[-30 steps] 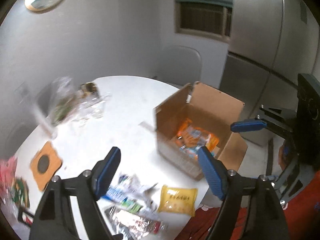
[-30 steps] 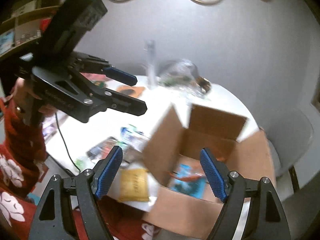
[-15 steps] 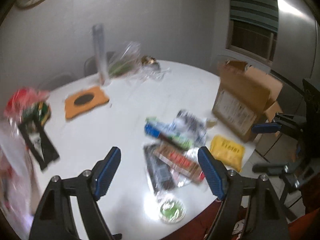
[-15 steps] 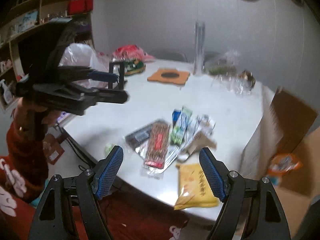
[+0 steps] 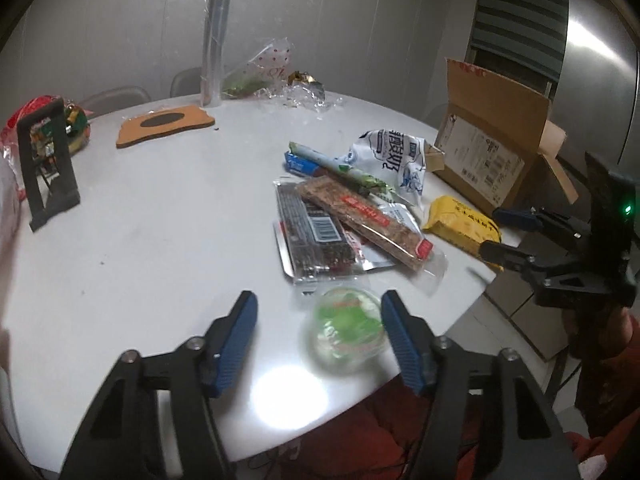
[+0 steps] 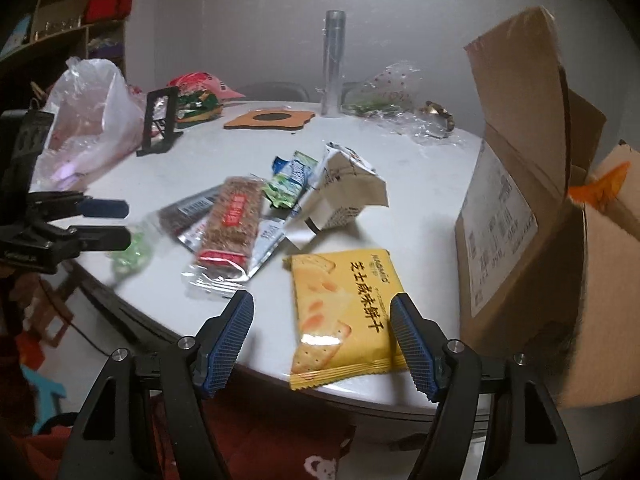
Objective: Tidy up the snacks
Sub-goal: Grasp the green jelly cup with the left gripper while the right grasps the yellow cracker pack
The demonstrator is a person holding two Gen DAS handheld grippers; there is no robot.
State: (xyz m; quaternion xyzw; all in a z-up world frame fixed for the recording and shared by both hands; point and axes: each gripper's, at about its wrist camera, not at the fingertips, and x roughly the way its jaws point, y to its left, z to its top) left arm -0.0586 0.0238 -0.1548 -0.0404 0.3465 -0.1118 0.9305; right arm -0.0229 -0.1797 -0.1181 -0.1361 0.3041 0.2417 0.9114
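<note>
Snack packs lie on a round white table [image 5: 160, 208]. My left gripper [image 5: 318, 336] is open, its right pad beside a small round green-lidded cup [image 5: 346, 328] near the front edge. My right gripper [image 6: 322, 340] is open just above a yellow cracker pack [image 6: 340, 304] at the table edge. A long brown bar with a red label [image 5: 360, 212] lies on a dark pack [image 5: 312, 232]. A white milk pouch [image 5: 392, 156] and green-blue sticks [image 5: 332, 164] lie behind. An open cardboard box [image 6: 520, 184] stands at the right.
A black phone stand [image 5: 48, 160], an orange coaster [image 5: 164, 124], a clear tube [image 5: 214, 48] and crumpled wrap [image 5: 280, 80] stand at the back. A plastic bag [image 6: 88, 120] sits at the left. Chairs stand behind the table.
Both grippers swung away from the box and down toward the table. The left now hangs over the green cup and the right over the yellow pack. Both stayed open.
</note>
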